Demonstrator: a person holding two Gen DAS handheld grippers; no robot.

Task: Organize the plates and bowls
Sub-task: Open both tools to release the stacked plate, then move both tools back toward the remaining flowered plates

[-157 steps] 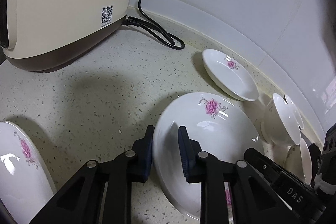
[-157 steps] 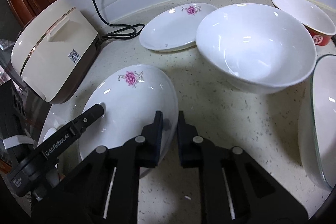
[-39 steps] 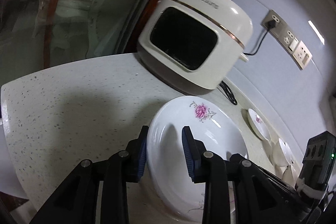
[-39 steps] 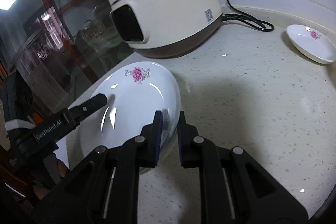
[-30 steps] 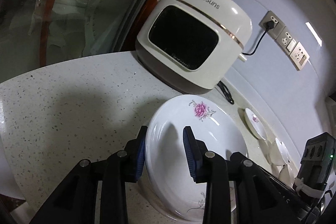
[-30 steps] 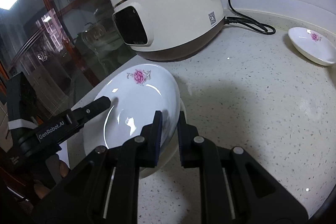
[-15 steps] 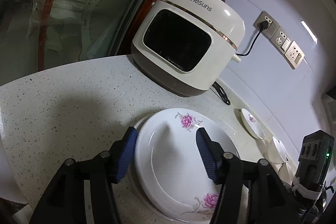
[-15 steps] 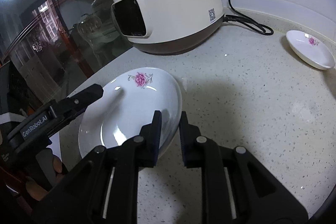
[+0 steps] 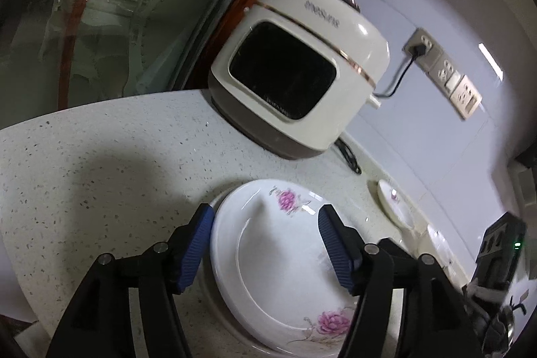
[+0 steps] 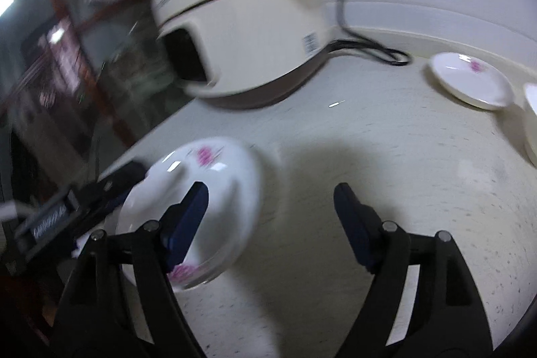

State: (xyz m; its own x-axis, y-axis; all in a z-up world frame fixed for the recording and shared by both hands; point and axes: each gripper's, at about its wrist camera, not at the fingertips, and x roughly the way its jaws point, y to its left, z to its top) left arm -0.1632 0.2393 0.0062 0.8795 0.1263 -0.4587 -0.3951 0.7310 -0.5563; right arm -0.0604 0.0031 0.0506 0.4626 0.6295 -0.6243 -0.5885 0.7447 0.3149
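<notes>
Your flowered plate (image 9: 285,257) lies nested on another plate (image 9: 214,301) near the table's (image 9: 100,163) front corner, stacked to save room. Your left tool (image 9: 265,244) is opening, jaws wide either side of the plate's rim, clear of it. Your right tool (image 10: 270,217) is opening wide too, holding nothing. A small dish (image 10: 470,79) waits by the back edge.

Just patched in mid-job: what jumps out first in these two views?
The big floral plate lies stacked on another on the speckled counter, between the left tongs, whose jaws are opening clear of it. Behind it stands the cream rice cooker. The right tongs are opening too, beside the plate.
</notes>
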